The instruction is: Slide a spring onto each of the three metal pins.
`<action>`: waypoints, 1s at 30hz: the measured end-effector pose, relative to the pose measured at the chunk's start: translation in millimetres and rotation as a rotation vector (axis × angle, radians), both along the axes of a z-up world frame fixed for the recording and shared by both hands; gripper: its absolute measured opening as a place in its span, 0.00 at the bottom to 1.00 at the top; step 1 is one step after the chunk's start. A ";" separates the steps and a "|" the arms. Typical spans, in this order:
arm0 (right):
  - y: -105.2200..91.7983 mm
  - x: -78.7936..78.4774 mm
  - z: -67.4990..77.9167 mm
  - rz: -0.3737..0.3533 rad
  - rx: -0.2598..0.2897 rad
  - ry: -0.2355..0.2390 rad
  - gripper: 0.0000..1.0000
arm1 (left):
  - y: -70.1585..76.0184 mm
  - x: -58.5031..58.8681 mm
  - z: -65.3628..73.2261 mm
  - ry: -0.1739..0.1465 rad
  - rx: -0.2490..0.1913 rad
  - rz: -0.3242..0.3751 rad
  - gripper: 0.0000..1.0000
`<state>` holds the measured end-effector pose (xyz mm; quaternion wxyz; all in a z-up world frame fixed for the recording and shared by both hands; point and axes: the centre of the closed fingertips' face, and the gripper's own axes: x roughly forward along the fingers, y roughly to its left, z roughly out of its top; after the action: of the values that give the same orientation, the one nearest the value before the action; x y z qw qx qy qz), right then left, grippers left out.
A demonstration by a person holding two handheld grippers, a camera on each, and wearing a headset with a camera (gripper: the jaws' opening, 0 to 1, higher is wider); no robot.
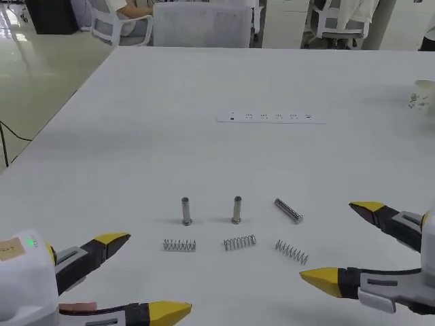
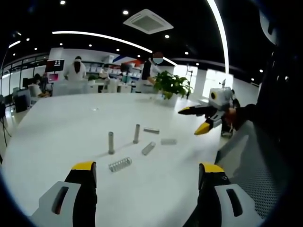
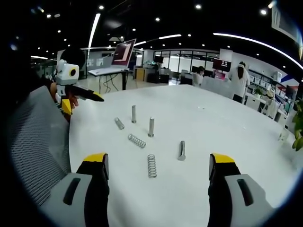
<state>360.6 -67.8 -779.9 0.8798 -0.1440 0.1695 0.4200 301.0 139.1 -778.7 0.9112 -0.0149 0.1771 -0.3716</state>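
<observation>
Two metal pins stand upright on the white table, the left pin and the middle pin; the third pin lies on its side. In front of them lie three loose springs. My left gripper is open at the near left, with nothing between its tips. My right gripper is open at the near right, also holding nothing. In the left gripper view, my left gripper faces the nearest spring and pin. In the right gripper view, my right gripper faces a spring and the lying pin.
A flat white power strip lies farther back on the table. A small cup sits at the far right edge. Grey chairs stand along the far side. A potted plant and people show in the background.
</observation>
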 end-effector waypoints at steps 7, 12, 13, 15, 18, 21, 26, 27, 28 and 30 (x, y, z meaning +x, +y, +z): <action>0.8 17.2 13.0 0.005 -0.024 -0.025 0.86 | -0.4 -0.9 0.8 0.000 0.000 -0.001 0.86; 2.7 28.0 19.2 0.002 -0.037 -0.041 0.86 | 0.3 -0.7 2.1 -0.005 -0.002 0.003 0.85; 2.9 30.2 19.1 0.000 -0.044 -0.040 0.85 | 0.3 -0.7 2.2 -0.005 -0.003 0.004 0.85; 3.1 34.1 18.9 0.001 -0.054 -0.044 0.85 | 0.2 -0.9 2.1 -0.005 -0.001 0.003 0.85; 3.6 39.7 16.7 0.008 -0.076 -0.044 0.84 | 0.0 -1.2 1.6 -0.003 0.000 0.002 0.85; 4.2 46.7 16.0 0.006 -0.094 -0.045 0.82 | -0.2 -1.3 1.3 -0.002 0.000 0.001 0.85; 9.1 58.2 16.9 0.005 -0.105 -0.048 0.81 | -0.6 -1.4 0.8 0.001 -0.001 0.001 0.85; 10.1 61.0 16.4 0.004 -0.112 -0.048 0.80 | -0.5 -1.3 0.6 0.002 0.000 0.001 0.85; 10.9 62.5 16.0 0.005 -0.117 -0.046 0.80 | -0.6 -1.3 0.5 0.002 0.000 0.000 0.85; 12.6 66.4 15.3 0.007 -0.122 -0.044 0.80 | -0.9 -1.3 0.6 0.003 -0.002 0.001 0.85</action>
<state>427.0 -55.2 -764.5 0.8714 -0.2073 0.1748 0.4087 299.7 138.2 -778.2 0.9112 -0.0166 0.1780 -0.3711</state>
